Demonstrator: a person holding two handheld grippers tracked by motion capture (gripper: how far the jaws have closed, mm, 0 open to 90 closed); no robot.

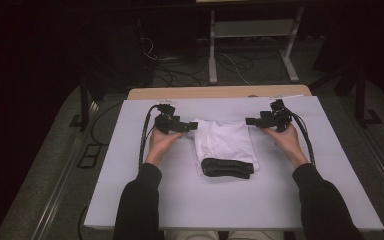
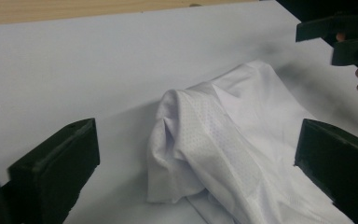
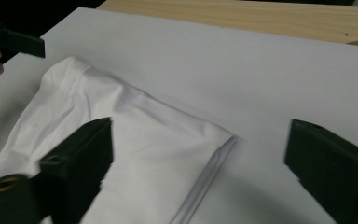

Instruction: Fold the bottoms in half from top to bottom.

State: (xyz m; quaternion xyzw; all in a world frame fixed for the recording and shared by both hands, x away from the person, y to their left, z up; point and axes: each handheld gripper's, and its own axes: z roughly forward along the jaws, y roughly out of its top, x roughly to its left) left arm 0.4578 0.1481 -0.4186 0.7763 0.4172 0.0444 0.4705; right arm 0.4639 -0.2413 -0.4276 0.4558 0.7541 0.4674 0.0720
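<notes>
White-topped table (image 1: 130, 170) with a wooden far edge, folded white garment (image 1: 225, 142) lying mid-table

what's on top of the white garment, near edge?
A black folded item lies across the near edge of the white garment. The strip of garment beneath it is covered. Both tools, left and right, are open at the far corners.

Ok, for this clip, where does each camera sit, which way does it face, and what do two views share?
High view: above the person's side, looking forward and down at the table; forearms, both hands and each hand-held gripper show.
Left gripper view: rides the left hand-held gripper, looking between its open jaws at the white garment.
Right gripper view: rides the right hand-held gripper, facing the garment's other end.
Shared: both gripper views catch the same garment and the opposite gripper.
</notes>
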